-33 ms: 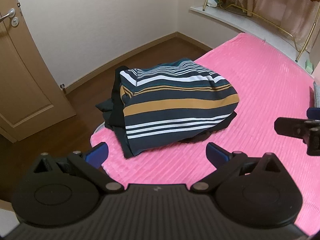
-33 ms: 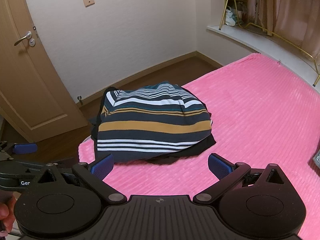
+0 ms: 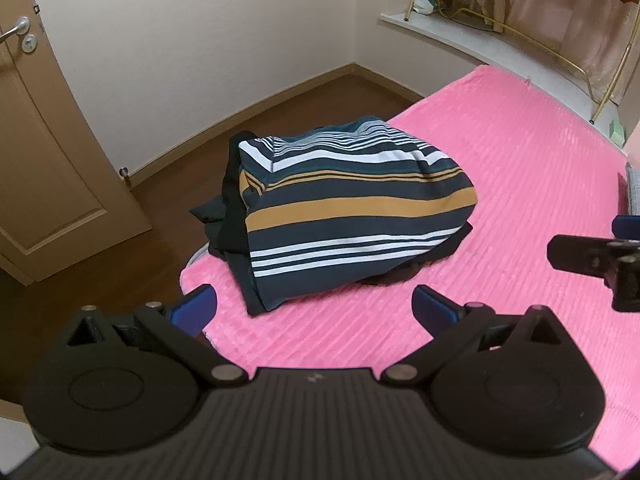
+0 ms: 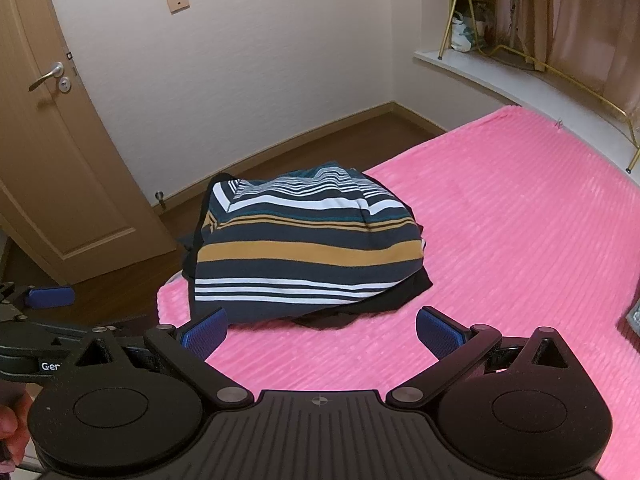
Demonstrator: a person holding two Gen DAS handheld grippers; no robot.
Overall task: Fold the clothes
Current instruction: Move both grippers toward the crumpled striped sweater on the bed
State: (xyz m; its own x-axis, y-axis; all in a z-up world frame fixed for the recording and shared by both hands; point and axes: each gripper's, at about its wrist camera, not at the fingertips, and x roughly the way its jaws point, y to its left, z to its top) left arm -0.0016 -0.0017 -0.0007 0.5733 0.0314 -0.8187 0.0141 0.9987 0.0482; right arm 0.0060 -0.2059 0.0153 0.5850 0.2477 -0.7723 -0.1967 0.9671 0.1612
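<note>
The left claw (image 3: 314, 308) stands with its blue-padded fingers spread wide and nothing between them; the right claw (image 4: 322, 330) is likewise spread and empty. Both hover low over the near part of the pink ribbed bed cover (image 3: 520, 184), side by side, each visible at the edge of the other's view. Directly ahead of both claws, at the centre of each frame, lies the dark navy garment with white, mustard and teal stripes (image 3: 352, 220), folded into a compact rectangular packet. It rests on top of black clothing (image 4: 384, 300) whose edges protrude at the lower right and at the left of the packet. The stack sits at the bed corner nearest the brown wooden floor (image 3: 280, 108). The packet's long axis runs left to right across the frame, parallel to its stripes. In the right wrist view the left finger tip comes almost to the packet's near edge, so the right claw appears marginally nearer. This arrangement fits either a finished fold just set down or a stack awaiting handling.
</note>
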